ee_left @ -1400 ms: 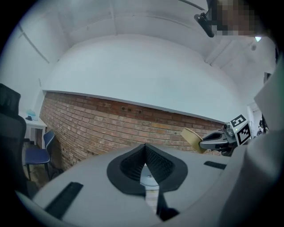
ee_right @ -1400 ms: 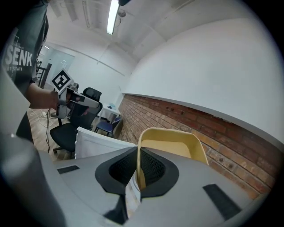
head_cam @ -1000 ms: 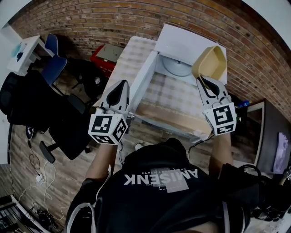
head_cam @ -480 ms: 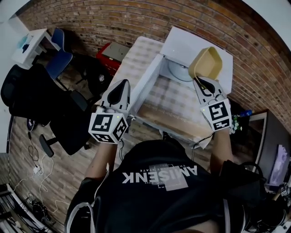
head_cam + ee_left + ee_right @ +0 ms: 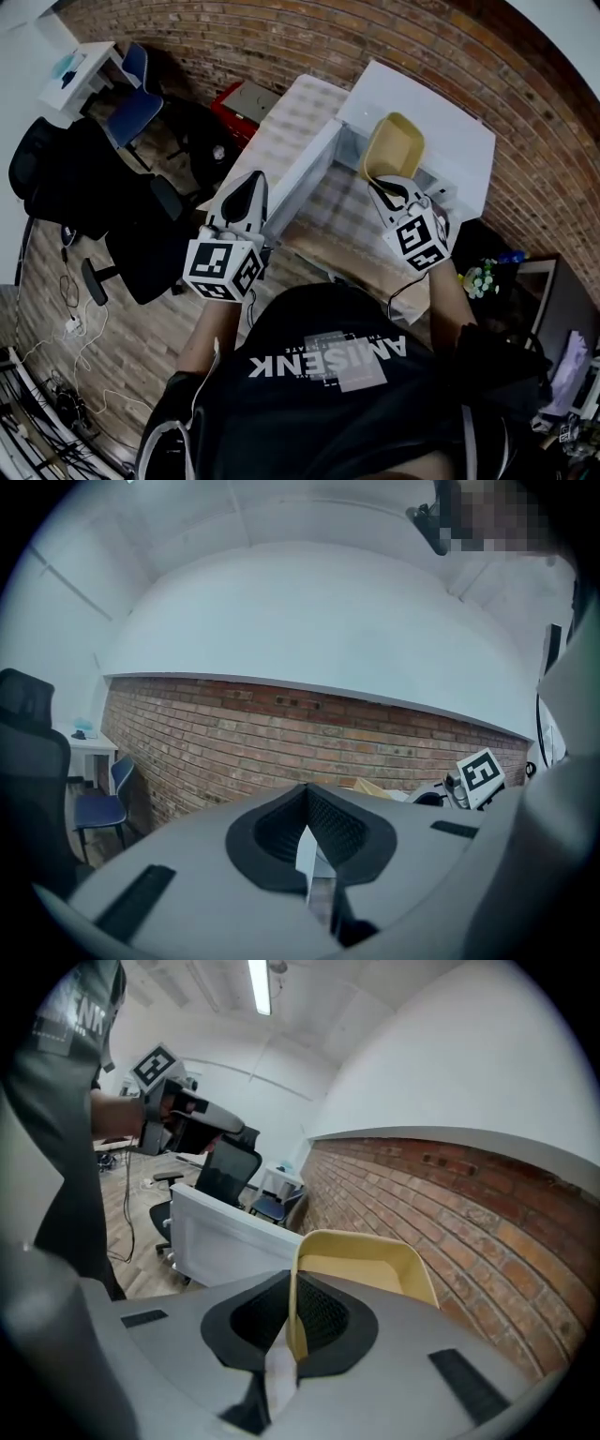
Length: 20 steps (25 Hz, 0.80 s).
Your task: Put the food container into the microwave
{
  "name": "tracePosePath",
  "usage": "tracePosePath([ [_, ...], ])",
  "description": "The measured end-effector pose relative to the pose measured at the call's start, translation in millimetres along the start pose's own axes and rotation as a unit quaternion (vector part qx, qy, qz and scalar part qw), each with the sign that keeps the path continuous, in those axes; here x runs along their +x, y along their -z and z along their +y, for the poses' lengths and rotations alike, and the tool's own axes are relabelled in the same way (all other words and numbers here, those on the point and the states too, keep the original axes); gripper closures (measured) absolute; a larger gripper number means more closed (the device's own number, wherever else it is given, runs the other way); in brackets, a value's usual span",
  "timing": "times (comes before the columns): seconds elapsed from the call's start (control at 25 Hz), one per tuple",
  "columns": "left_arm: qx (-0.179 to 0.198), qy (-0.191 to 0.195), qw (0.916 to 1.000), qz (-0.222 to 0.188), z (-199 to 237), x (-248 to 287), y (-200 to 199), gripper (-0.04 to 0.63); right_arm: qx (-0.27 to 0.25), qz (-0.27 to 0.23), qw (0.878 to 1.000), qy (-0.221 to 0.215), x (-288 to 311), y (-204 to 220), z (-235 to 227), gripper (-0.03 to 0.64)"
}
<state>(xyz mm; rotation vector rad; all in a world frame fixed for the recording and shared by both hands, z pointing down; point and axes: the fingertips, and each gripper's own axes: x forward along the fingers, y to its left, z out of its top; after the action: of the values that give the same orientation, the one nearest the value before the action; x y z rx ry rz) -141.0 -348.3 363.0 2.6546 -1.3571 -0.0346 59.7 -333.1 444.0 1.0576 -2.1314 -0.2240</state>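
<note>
Head view, looking down past a dark printed shirt (image 5: 328, 375): holds the left gripper (image 5: 251, 183) low at the left, just beside the outer end of the open door (image 5: 305, 187) of a white microwave (image 5: 441, 122), fingers pressed together. Holds the right gripper (image 5: 382, 186) at the right, fingers clamped on the near wall of the yellow food container (image 5: 394, 148). Carries that container tilted in the air over the microwave's open front; cannot tell from here whether any part is inside. Microwave on a checked tabletop (image 5: 291, 117) against a brick wall (image 5: 281, 37). Farther left, a red box (image 5: 239, 101), a blue chair (image 5: 141, 94) and a black office chair (image 5: 66, 178).

Left gripper view: fingers shut tight, nothing gripped that can be named, only a thin white sliver low in the seam, too small to identify. Beyond them the brick wall, the blue chair at the left edge, and at the right the other gripper's marker cube (image 5: 481, 772) with a tan corner of the container beside it.

Right gripper view: fingers closed on one side wall of the container, which stands on edge past the tips with its hollow facing right. White door down at the left, the left gripper higher up beyond it.
</note>
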Motion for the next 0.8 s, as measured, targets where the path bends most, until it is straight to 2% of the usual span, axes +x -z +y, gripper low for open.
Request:
tracePosePath([
  [0.28,0.000,-0.020,0.9998,0.002,-5.1,5.6,1.9,0.584,-0.051,0.008,0.993,-0.102,17.5,16.4,42.7,0.566],
  [0.64,0.001,-0.044,0.9990,0.011,-8.0,8.7,7.7,0.584,-0.088,0.016,0.982,-0.167,35.0,43.0,72.7,0.566],
  [0.8,0.001,-0.048,0.9987,0.015,-13.5,8.9,9.3,0.584,-0.086,0.025,0.978,-0.190,40.2,58.1,83.0,0.566],
])
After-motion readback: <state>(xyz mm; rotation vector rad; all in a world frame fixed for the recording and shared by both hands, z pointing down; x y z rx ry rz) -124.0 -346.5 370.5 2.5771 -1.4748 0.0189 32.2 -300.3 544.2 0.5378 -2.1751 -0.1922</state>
